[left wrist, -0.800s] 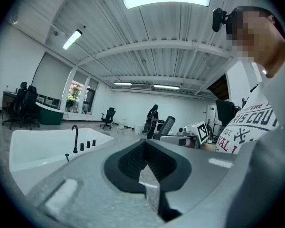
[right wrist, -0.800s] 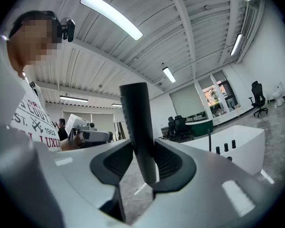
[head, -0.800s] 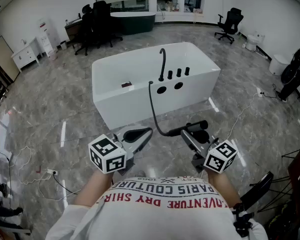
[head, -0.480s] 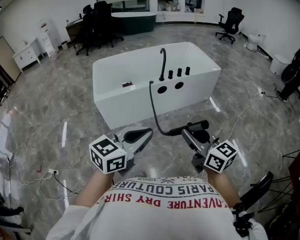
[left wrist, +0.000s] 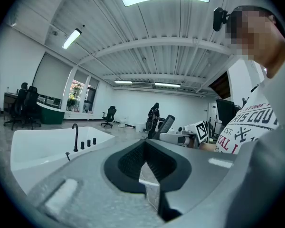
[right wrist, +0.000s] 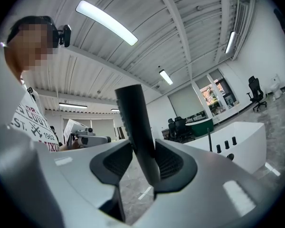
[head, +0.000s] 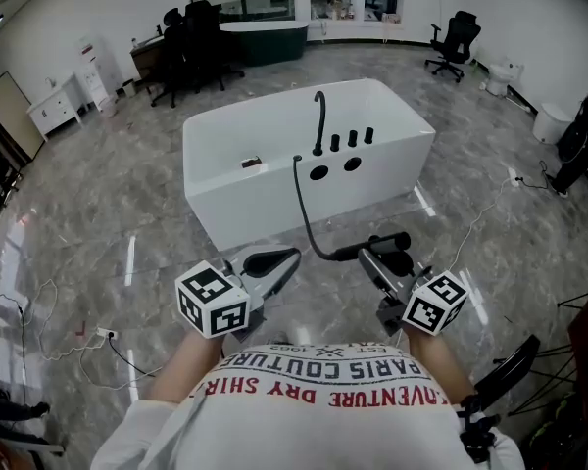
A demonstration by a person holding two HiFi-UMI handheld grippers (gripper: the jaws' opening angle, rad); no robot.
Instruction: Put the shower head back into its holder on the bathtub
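Right hand-held gripper (head: 380, 259) grips the shower head (head: 388, 245); bathtub (head: 274, 199) stands apart.

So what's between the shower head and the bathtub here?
In the head view, only bare grey floor, crossed by the black hose running from the bathtub to the shower head in the right hand-held gripper.

1. The shower head (right wrist: 135, 122) is showing plain black between the right gripper's (right wrist: 142, 163) grey jaws and dark ribbed pads (right wrist: 116, 163).
2. The bathtub (head: 265, 189) ahead of that gripper is showing white, with its faucet (head: 319, 123) and knobs (head: 352, 139) black.
3. The marker cubes (head: 213, 300) behind the jaws are wearing black-and-white squares.
4. The floor (head: 98, 223) beneath is showing grey marbling.
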